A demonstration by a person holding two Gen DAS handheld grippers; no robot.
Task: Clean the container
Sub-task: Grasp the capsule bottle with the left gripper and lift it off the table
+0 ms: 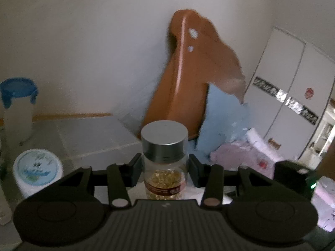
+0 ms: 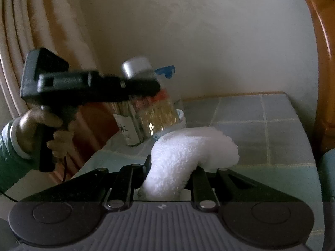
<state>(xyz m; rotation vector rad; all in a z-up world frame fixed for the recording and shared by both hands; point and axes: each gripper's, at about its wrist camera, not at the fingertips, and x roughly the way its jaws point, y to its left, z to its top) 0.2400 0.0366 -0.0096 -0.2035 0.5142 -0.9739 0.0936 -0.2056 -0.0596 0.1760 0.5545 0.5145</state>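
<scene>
Left tool [image 1: 165, 167] clamped on the lidded jar [image 1: 164, 161], right tool [image 2: 169, 175] clamped on the white cloth [image 2: 188, 152], apparently apart: wiping looks barely begun

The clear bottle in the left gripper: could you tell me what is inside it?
Small golden capsules fill the bottle held in the left gripper; its label and the gripper body hide how deep they go.

The right gripper [image 2: 170, 171] pinches a white towel [image 2: 188, 154], which curls up in front of it. Beyond the towel, to its left, the left gripper [image 2: 144, 86] grips a clear jar [image 2: 155, 113] above the tiled counter [image 2: 251, 125].
</scene>
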